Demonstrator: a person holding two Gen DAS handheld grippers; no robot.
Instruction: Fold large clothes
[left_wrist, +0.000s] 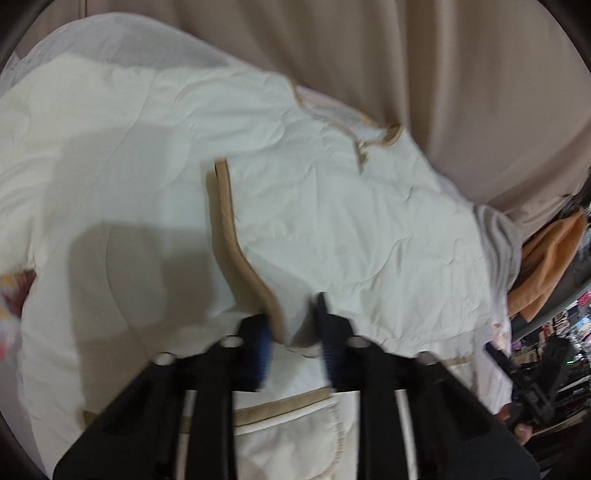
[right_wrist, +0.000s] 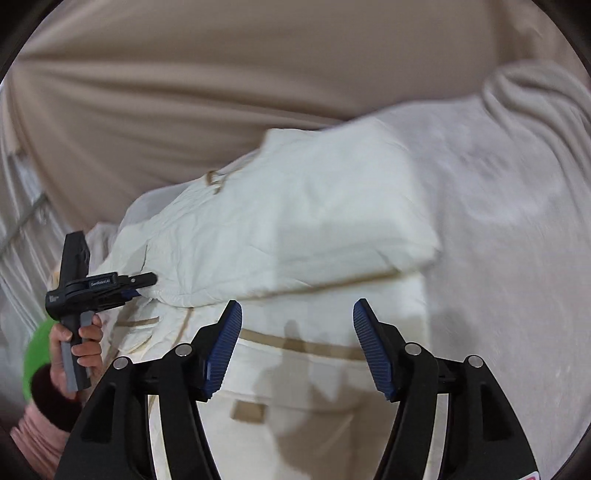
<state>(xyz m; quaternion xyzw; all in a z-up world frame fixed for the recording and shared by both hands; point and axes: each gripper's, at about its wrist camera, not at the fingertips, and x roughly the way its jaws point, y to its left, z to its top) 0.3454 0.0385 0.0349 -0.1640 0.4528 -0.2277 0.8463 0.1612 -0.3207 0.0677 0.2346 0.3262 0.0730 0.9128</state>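
Your right gripper (right_wrist: 297, 343) hangs spread and empty over the garment (right_wrist: 295, 229), which lies half-folded on the bed (right_wrist: 517, 221). Your left gripper (left_wrist: 295, 325) pinches its tan-trimmed edge (left_wrist: 225, 221); carry that edge flat across, keeping the cloth taut.

I see a bed covered with a pale grey-white sheet (right_wrist: 498, 206), wrinkled and bunched near its far edge. A cream quilted garment (right_wrist: 295, 229) with tan trim lies directly on the sheet, partly folded over itself. Beige curtains (right_wrist: 221, 74) hang just behind the bed.
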